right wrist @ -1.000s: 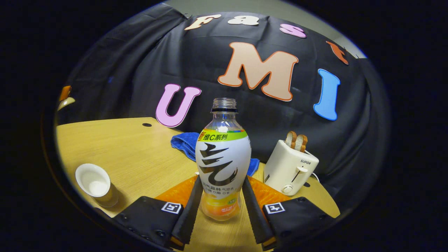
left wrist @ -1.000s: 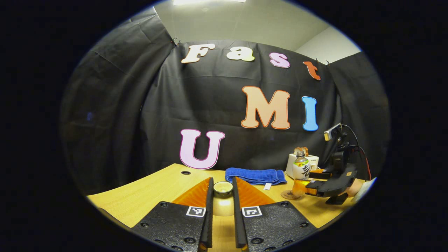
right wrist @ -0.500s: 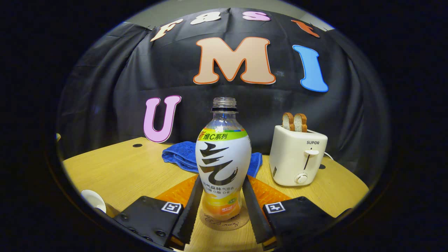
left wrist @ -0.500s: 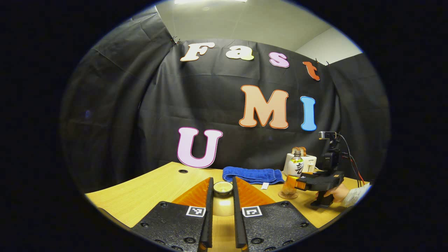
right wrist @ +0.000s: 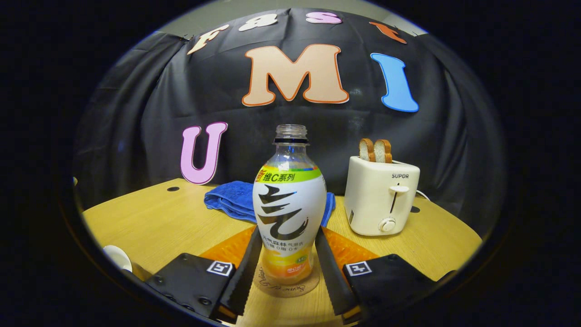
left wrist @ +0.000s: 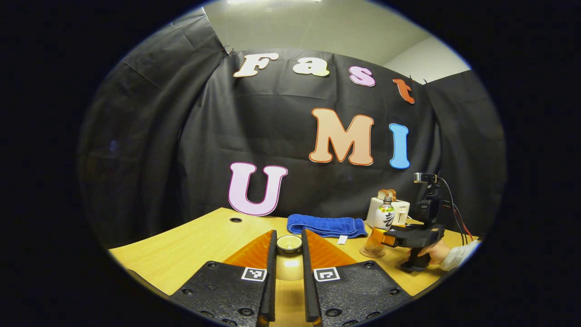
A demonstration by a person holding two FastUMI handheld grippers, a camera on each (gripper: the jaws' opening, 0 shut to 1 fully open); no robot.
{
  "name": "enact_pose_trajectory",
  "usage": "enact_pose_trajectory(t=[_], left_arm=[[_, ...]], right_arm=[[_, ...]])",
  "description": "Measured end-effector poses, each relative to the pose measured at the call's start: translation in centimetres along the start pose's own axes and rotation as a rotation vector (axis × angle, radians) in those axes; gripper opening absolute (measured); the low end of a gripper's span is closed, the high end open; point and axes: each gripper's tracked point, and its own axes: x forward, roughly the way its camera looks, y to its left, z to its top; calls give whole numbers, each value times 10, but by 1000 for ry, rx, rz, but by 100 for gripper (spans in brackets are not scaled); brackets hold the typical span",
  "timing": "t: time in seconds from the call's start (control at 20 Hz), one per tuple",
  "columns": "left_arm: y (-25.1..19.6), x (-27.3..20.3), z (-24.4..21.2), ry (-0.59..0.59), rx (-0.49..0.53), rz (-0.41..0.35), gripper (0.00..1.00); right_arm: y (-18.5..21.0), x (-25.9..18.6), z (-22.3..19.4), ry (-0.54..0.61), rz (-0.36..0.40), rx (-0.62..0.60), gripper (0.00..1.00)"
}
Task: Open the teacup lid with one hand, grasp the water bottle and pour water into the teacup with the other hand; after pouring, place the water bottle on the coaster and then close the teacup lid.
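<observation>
My left gripper (left wrist: 288, 236) is shut on the cream teacup lid (left wrist: 289, 265), held above the wooden table (left wrist: 190, 250). In the right gripper view the open white teacup (right wrist: 117, 256) peeks in at the lower left edge. My right gripper (right wrist: 288, 229) is shut on the uncapped water bottle (right wrist: 289, 204), both fingers pressing its lower sides. The bottle stands upright on the round coaster (right wrist: 290, 287). The left gripper view shows that bottle (left wrist: 385, 217), the coaster (left wrist: 371, 252) and the right gripper (left wrist: 386, 237) far right, with a hand (left wrist: 436, 252) holding it.
A cream toaster (right wrist: 381, 200) with two bread slices stands right of the bottle, near the cloth wall. A folded blue towel (right wrist: 229, 200) lies behind the bottle. The towel (left wrist: 324, 225) also lies beyond the lid in the left gripper view.
The right gripper has levelled and brought the bottle down onto the coaster, away from the teacup. The left gripper has kept still with the lid.
</observation>
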Motion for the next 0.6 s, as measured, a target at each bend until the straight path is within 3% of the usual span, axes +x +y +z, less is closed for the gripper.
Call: enact_pose_trajectory(t=[0.1, 0.15, 0.45, 0.6], left_arm=[[-1, 0, -2, 5, -6, -4, 23], [-3, 1, -3, 9, -11, -8, 23], [-17, 3, -16, 46, -38, -43, 23], [-27, 4, -22, 60, -29, -62, 23]], right_arm=[[-1, -3, 0, 1, -1, -9, 73], [-1, -5, -2, 0, -3, -11, 80], [-5, -26, 2, -31, -1, -24, 99], [-5, -47, 8, -54, 15, -22, 100]])
